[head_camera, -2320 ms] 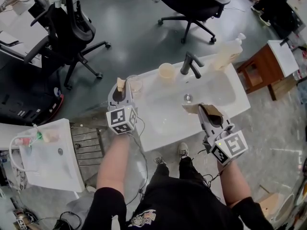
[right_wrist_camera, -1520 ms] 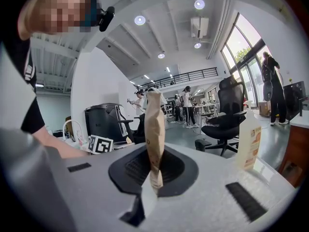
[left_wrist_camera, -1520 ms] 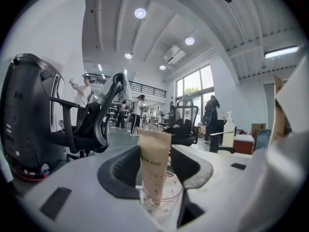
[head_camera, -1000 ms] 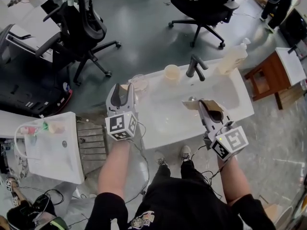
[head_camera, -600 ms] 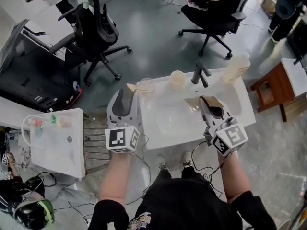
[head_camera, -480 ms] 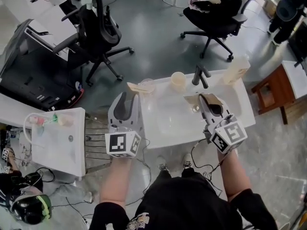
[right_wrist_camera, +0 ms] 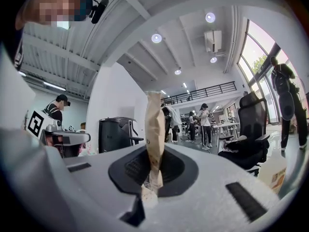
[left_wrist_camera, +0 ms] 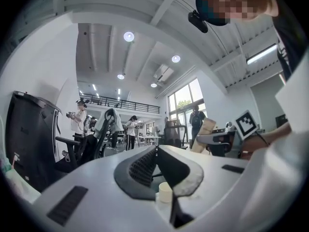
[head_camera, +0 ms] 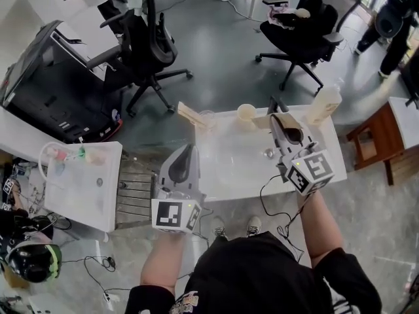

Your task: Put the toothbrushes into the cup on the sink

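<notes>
Above the sink's rear edge: right gripper [head_camera: 275,115], close to the faucet [head_camera: 271,101] and partly covering it in the head view.
Right jaws: clamped on a paper-wrapped toothbrush [right_wrist_camera: 154,129]. In the right gripper view the tan pack stands straight up from between the pads.
Held pack, head view: it juts from the jaw tips toward the person's left. Its free end lies just beside the beige cup [head_camera: 247,112]; whether they touch cannot be told.
Left gripper [head_camera: 190,150]: off the front-left corner of the sink [head_camera: 242,175], over the slatted platform [head_camera: 133,187], well apart from both cups.
Left jaws: closed together, pads meeting, nothing between them.
Clear cup [head_camera: 208,118]: upright at the sink's rear-left corner.
Second toothbrush [head_camera: 188,113]: a tan paper pack rising from the clear cup and leaning out to the left past the sink's edge.
Beige cup: upright on the rear rim, between the clear cup and the faucet.
Soap bottle [head_camera: 324,103]: at the sink's rear-right corner.
Second basin [head_camera: 82,188]: white, left of the slatted platform, with small coloured items at its far end.
Wooden cabinet [head_camera: 376,142]: right of the sink.
Office chairs: one black chair [head_camera: 147,51] behind the sink to the left, another [head_camera: 301,34] behind it to the right.
</notes>
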